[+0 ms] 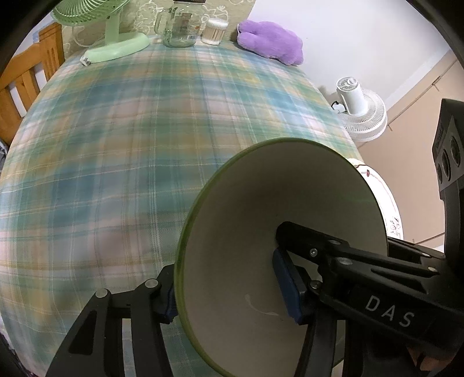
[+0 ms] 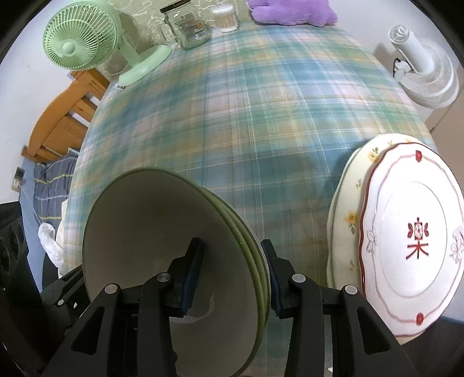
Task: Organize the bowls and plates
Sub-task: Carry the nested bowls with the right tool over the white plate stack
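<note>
A stack of green-rimmed bowls with cream insides (image 2: 162,237) is held over the plaid tablecloth. My right gripper (image 2: 230,275) is shut on its right wall, one pad inside, one outside. My left gripper (image 1: 229,287) is shut on the left wall of the same stack (image 1: 261,220), one finger inside the top bowl. In the right wrist view, a white plate with red trim and a red character (image 2: 411,237) lies on a cream flowered plate (image 2: 345,220) at the right. The plates' edge shows behind the bowl in the left wrist view (image 1: 391,203).
At the table's far edge stand a green desk fan (image 2: 84,37), a glass jar mug (image 2: 191,26), a cotton swab tub (image 2: 227,17) and a purple plush (image 2: 290,11). A wooden chair (image 1: 26,75) is at left. A white floor fan (image 2: 426,66) is beyond the right edge.
</note>
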### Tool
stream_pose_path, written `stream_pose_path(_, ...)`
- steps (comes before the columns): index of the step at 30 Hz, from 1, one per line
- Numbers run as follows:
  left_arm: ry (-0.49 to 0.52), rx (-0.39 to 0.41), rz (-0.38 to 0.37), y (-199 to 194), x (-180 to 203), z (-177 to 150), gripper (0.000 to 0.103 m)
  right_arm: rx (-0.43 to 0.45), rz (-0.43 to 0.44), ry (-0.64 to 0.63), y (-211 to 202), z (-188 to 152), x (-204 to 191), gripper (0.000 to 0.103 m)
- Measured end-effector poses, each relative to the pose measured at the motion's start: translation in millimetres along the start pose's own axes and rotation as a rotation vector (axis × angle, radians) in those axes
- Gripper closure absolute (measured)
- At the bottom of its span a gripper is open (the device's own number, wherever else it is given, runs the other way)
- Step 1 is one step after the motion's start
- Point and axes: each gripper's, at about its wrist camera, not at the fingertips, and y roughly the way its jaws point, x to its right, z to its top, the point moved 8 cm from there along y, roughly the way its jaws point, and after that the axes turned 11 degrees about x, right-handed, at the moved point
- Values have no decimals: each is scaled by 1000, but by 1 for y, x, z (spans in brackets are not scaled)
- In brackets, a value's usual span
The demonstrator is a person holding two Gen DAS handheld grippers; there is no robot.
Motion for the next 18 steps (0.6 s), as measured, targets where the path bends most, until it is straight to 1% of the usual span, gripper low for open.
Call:
stream_pose_path(9,35,6,-19,-18,8,7,47,27,-18,42,-19,2,-5,60)
stream_pose_path(18,62,61,-6,-41,21,26,47,96,-4,60,-50,19,-9,60)
